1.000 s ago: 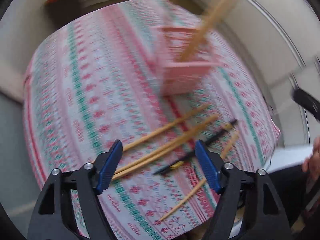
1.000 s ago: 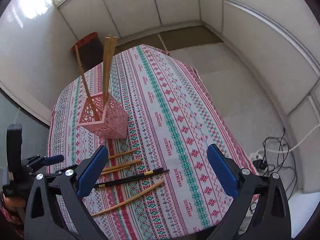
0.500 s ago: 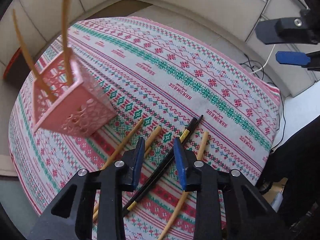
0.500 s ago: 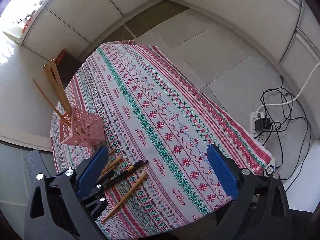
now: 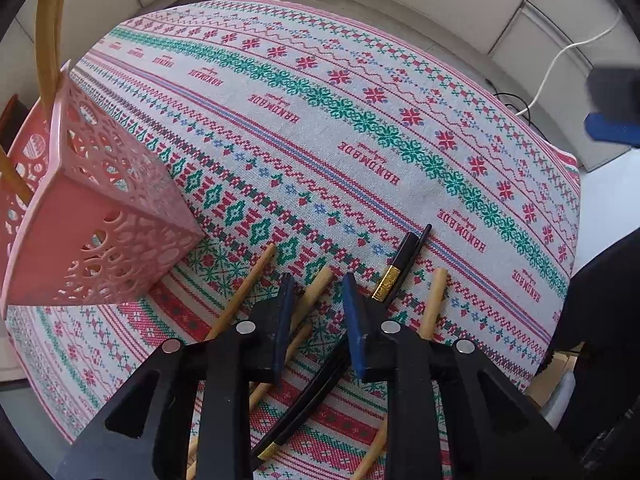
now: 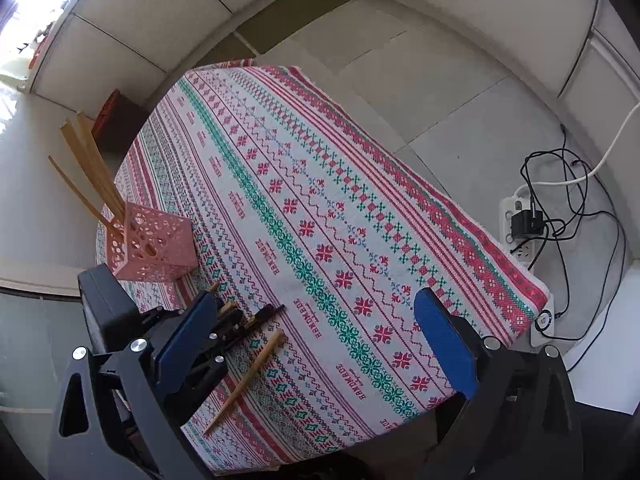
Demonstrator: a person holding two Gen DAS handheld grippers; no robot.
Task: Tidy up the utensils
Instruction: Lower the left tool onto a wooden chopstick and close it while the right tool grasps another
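Observation:
A pink openwork basket stands on the patterned tablecloth with a few bamboo chopsticks upright in it. Several chopsticks lie loose near the table's front edge: a black pair and bamboo ones. My left gripper points down over them. Its jaws are closing around one bamboo chopstick, and the pads stand clear of it. My right gripper hangs wide open above the cloth, holding nothing.
On the tiled floor to the right lies a white power strip with tangled cables. A dark bin stands beyond the table's far left corner. A person's dark clothing is at the table's near right edge.
My left gripper has dropped onto the loose chopsticks, rolled, and narrowed its jaws from wide to a small gap. The right gripper has sunk a little and rolled, still open.

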